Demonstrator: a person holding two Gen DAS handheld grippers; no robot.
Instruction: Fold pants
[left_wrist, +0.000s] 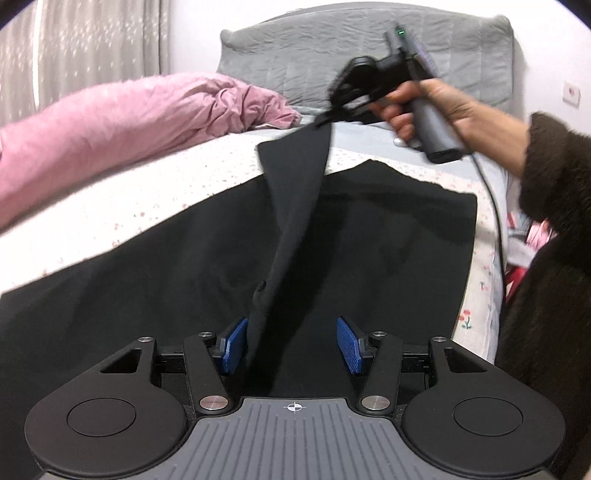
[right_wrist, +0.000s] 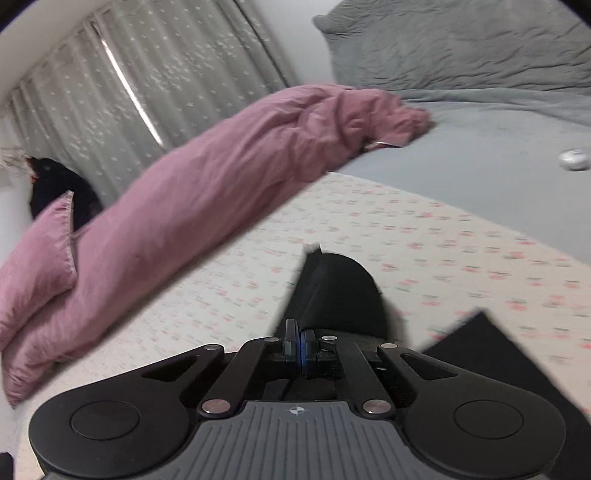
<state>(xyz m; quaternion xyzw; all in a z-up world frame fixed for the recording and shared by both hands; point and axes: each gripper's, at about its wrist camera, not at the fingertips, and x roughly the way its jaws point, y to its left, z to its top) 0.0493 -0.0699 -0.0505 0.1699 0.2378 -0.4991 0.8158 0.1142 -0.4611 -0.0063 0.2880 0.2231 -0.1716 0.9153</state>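
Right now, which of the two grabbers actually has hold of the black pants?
The right gripper: its jaws are clamped on a lifted edge of the pants. The left gripper stands open, cloth hanging loose between its blue pads.

right claw (right_wrist: 297, 345) clamping black pants (right_wrist: 332, 291) — pink duvet (right_wrist: 207, 184)

No lettering, brand name or number can be read in either view. The only sign is a small white crosshair mark, a circle crossed by a vertical and a horizontal line, printed at the front edge of the ribbed grey plastic housing of the left gripper (left_wrist: 294, 407). The same mark stands on the ribbed grey housing of the right gripper (right_wrist: 296, 410). A tiny green indicator light glows on top of the right gripper's dark grey body (left_wrist: 400, 32) in the left wrist view, blurred, with no legible marking beside it.
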